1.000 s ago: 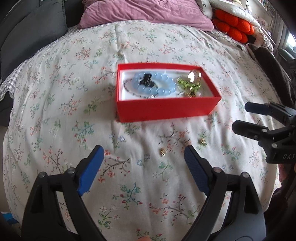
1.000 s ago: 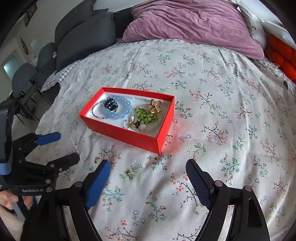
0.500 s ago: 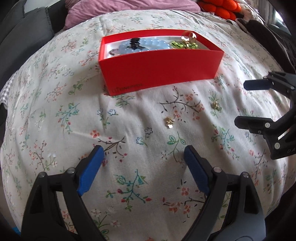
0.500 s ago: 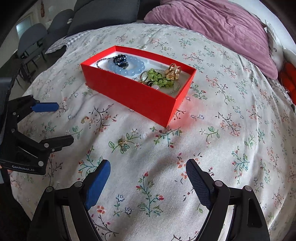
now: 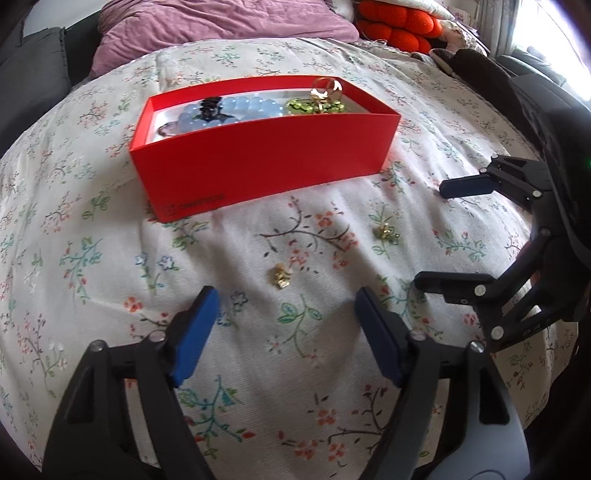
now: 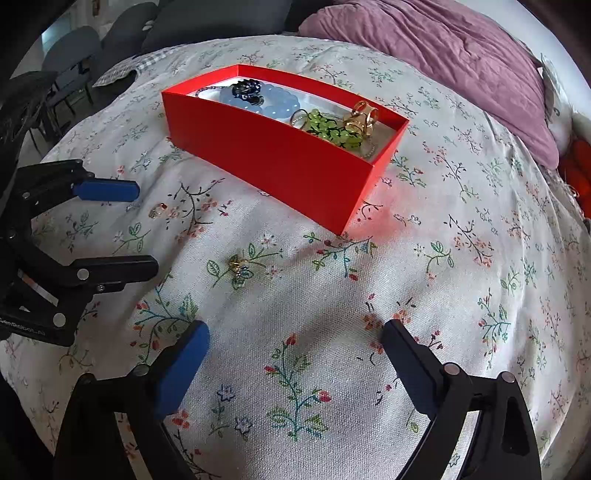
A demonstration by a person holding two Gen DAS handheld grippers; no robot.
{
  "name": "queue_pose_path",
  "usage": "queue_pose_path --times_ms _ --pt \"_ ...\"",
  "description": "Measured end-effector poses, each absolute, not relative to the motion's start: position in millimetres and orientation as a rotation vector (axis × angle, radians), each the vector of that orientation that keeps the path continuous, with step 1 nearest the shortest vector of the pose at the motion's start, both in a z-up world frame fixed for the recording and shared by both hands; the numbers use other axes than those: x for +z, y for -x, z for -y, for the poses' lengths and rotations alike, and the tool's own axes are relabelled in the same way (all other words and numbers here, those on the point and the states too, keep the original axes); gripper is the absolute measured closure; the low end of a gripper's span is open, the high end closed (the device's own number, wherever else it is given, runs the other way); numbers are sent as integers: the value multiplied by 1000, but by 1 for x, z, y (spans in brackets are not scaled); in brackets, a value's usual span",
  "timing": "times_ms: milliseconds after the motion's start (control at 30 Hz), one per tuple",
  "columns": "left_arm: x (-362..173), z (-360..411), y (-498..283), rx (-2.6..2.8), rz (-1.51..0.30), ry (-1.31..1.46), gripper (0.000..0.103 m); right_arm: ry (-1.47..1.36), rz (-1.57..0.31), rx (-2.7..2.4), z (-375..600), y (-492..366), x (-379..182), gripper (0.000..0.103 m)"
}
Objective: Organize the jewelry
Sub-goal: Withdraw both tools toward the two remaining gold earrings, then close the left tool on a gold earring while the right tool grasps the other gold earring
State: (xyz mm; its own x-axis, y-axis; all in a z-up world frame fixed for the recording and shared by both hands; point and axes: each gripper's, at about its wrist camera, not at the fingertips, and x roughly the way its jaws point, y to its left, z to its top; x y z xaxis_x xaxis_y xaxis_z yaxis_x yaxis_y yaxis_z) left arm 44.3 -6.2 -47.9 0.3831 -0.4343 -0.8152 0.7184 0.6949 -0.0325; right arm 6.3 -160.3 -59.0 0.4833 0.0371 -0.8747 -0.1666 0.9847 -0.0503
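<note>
Nearest in the left wrist view, the left tool (image 5: 284, 317) is held low over the white floral bedspread (image 5: 110, 280), its blue-padded jaws closing with nothing yet between them; a small gold earring (image 5: 281, 277) lies on the cloth just beyond the tips, roughly centred on the gap, so the tool seems to have been lined up for that piece. In the right wrist view the right tool (image 6: 295, 352) is seen with its jaws opening wide and empty, over bare cloth, while a second small gold earring (image 6: 238, 269) lies a little beyond and towards its left finger, which suggests the approach is not yet centred. Each piece is small and sits in soft fabric, so a low, steep reach is probably needed for the tips to get beneath it. Farther off, the open red cardboard box (image 5: 266, 155) rests on the bed, holding a pale blue bead bracelet (image 5: 240, 110), a green bead bracelet (image 6: 330, 129) and gold rings (image 6: 364, 116); it is judged to be the place where the loose pieces are meant to go. The left view gives the box side-on, so its contents are half hidden behind the near wall, whereas the right view looks in from a corner and shows the rings clearly. Beyond the box a crumpled mauve quilt (image 6: 443, 55) is seen in both views, and orange cushions (image 5: 395, 29) plainly only from the left.
</note>
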Motion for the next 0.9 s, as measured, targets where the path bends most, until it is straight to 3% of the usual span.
queue_pose_path --times_ms 67,233,400,700,900 --pt "-48 8 -43 -767 -908 -357 34 119 -1050 113 164 -7 -61 0" --pt "-48 7 -47 -768 -909 -325 47 114 -1029 119 165 -6 -61 0" --pt "-47 8 -48 -772 -910 -313 68 113 -1028 119 165 -4 -62 0" --pt "-46 13 -46 -765 -918 -324 90 113 -1027 119 164 -5 -62 0" --pt "-44 13 -46 -738 -930 -330 95 112 -1025 120 164 -4 -62 0"
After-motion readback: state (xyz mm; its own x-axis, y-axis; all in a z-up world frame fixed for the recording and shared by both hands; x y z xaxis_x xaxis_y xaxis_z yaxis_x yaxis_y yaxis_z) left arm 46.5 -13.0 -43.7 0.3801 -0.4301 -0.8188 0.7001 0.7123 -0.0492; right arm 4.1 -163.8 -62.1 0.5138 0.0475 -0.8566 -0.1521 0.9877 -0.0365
